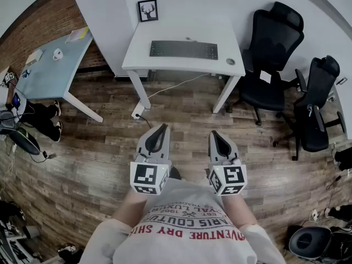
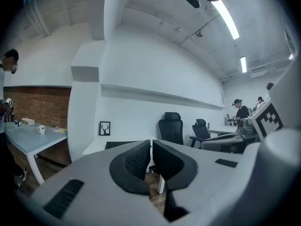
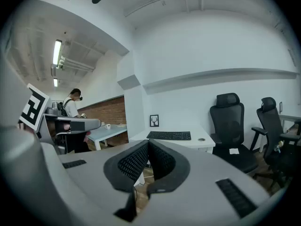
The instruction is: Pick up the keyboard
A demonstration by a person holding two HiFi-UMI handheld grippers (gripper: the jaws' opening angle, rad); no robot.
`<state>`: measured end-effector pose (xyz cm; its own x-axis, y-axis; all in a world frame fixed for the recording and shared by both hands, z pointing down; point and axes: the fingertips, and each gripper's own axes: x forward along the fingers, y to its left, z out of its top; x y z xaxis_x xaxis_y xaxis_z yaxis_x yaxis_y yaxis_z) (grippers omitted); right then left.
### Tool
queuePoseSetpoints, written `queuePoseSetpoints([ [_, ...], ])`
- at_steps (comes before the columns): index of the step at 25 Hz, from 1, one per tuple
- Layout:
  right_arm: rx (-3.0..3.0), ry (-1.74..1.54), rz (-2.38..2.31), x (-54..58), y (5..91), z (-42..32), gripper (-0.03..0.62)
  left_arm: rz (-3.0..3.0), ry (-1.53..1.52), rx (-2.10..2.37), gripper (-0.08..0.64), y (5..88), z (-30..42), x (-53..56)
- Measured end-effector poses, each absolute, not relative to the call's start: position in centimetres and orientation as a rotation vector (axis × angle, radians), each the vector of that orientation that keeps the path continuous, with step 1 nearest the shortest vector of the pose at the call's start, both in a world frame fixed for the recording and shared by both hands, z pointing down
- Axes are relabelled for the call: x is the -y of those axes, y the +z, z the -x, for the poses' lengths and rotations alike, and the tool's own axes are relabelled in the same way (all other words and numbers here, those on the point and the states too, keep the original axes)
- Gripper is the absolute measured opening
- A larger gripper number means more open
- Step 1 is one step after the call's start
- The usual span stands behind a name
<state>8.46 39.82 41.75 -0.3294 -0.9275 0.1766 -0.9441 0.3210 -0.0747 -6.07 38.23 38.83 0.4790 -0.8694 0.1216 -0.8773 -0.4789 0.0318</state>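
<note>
Head view: left gripper (image 1: pixel 159 132) and right gripper (image 1: pixel 216 136), side by side at lower centre above the wood floor (image 1: pixel 110 147), both aimed toward 12 o'clock, both empty. Keyboard (image 1: pixel 183 49), black, flat on the white bench (image 1: pixel 137 59) at 12 o'clock, well apart from both grippers. Framed deer picture (image 1: pixel 147 10) at the keyboard's 11 o'clock, against the wall. Small round disc (image 1: pixel 230 61) on the same bench at the keyboard's 3 o'clock. Two black office chairs (image 1: pixel 272 54) at 2 o'clock of the grippers. Second bench (image 1: pixel 49 73), pale, at 10 o'clock, carrying a mug (image 1: pixel 58 54). Left gripper view: fingers (image 2: pixel 136 161) pressed together, nothing between them. Keyboard (image 2: pixel 120 145) partly visible on the bench, at 10 o'clock of the fingertips, well apart. Deer picture farther toward 10 o'clock; chairs at 1 o'clock. Right gripper view: fingers (image 3: pixel 131 161) pressed together, nothing between them. Keyboard (image 3: pixel 169 135) in full view on the bench at 1 o'clock of the fingertips, well apart, untouched. Chairs at 3 o'clock; a person (image 3: pixel 73 107) stands at 9 o'clock.
</note>
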Motion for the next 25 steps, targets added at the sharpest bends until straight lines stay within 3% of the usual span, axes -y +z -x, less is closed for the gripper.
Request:
queuePoseSetpoints([
  [25, 2.420, 0.465, -1.787, -33.5, 45.0, -9.5, 0.025, -2.574, 0.174, 1.540, 0.034, 40.8, 6.7, -31.3],
])
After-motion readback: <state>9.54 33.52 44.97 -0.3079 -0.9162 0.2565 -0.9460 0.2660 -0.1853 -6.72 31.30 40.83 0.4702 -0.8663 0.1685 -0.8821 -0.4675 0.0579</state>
